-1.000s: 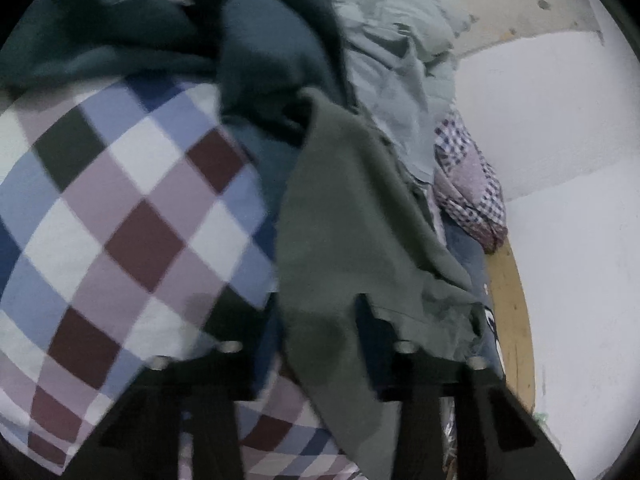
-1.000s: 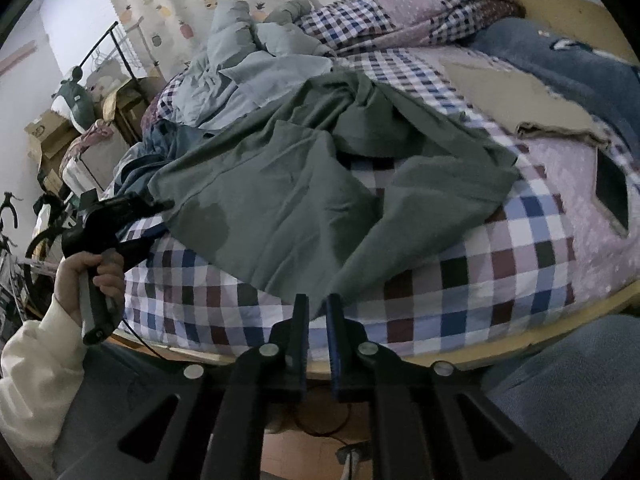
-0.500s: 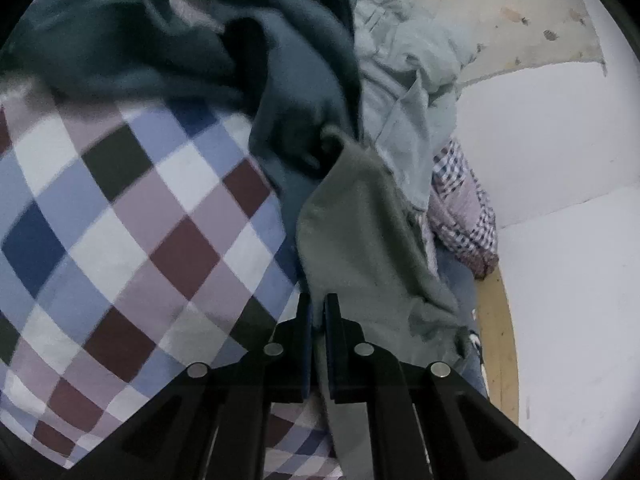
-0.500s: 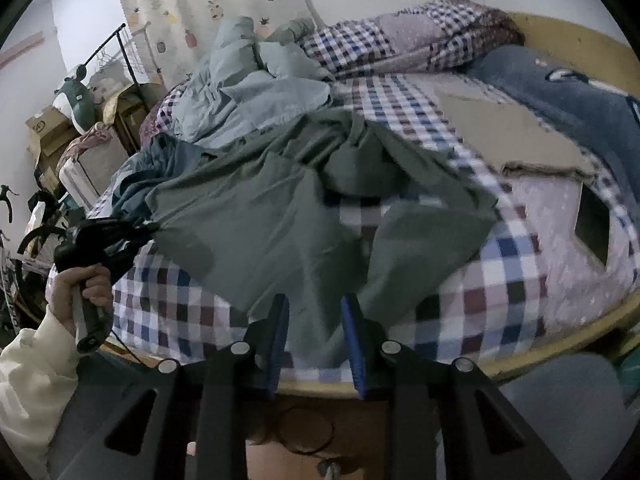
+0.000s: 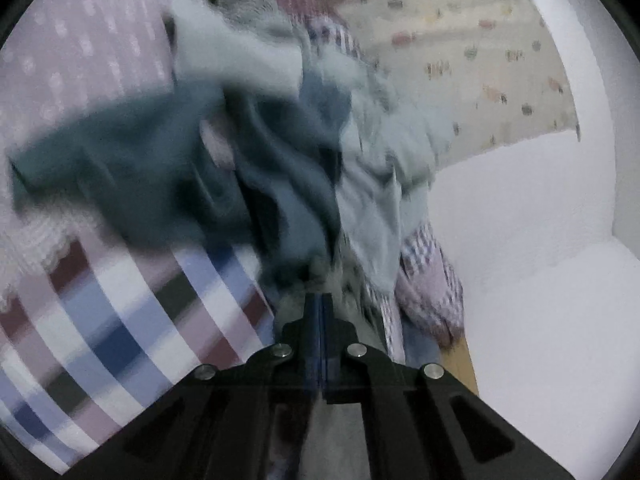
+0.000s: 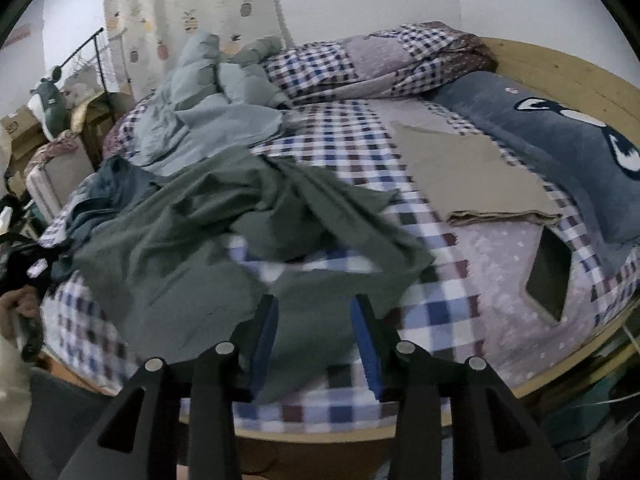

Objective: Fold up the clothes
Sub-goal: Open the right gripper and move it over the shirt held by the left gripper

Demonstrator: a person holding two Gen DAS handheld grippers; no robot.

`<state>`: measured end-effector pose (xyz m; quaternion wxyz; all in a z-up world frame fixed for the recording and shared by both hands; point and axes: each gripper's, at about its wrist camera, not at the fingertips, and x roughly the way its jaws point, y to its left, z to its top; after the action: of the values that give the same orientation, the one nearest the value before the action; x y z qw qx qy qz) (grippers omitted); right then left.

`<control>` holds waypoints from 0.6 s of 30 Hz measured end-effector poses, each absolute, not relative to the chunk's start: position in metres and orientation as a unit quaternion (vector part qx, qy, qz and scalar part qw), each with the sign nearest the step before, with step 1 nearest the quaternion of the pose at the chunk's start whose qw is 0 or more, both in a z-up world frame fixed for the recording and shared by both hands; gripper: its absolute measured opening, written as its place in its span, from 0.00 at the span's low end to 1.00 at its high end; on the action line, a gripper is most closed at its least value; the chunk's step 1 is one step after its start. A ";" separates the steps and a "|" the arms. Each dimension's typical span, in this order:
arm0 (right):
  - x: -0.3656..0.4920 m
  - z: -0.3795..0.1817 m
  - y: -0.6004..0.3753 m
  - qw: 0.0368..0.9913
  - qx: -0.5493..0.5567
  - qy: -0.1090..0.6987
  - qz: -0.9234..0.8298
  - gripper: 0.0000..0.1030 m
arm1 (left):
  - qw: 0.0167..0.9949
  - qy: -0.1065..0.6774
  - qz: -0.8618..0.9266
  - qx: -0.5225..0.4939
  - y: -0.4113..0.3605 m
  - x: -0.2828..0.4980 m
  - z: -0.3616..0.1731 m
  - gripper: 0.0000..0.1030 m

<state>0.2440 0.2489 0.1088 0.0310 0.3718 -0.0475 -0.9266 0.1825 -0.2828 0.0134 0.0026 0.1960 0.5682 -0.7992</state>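
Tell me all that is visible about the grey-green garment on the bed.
The grey-green garment is soft, thin-looking cloth, plain in colour, crumpled and unfolded, with many creases. It lies spread over the checked bed cover, and its near edge hangs toward the bed's front. Its far left side touches a dark blue garment. The right claw is open over its near edge. The left claw is shut on grey-green cloth, seemingly its side edge.

Checked bed point(image 6: 432, 316) under green garment point(image 6: 208, 240), folded cloth point(image 6: 472, 176), clothes heap point(image 6: 208, 120).
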 end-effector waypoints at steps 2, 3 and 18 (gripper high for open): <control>0.238 0.104 0.258 0.022 0.377 -0.060 -0.924 0.43 | 0.003 0.577 -0.800 0.163 -0.298 0.189 0.018 0.00; 0.234 0.102 0.262 0.017 0.379 -0.066 -0.923 0.43 | 0.000 0.581 -0.798 0.161 -0.303 0.188 0.017 0.00; 0.232 0.081 0.235 0.092 0.348 -0.067 -0.931 0.46 | -0.051 0.528 -0.796 0.290 -0.255 0.155 0.001 0.03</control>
<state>0.2320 0.2352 0.0807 0.0922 0.3478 -0.0674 -0.9306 0.1548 -0.2553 0.0015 -0.0509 0.2898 0.5284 -0.7964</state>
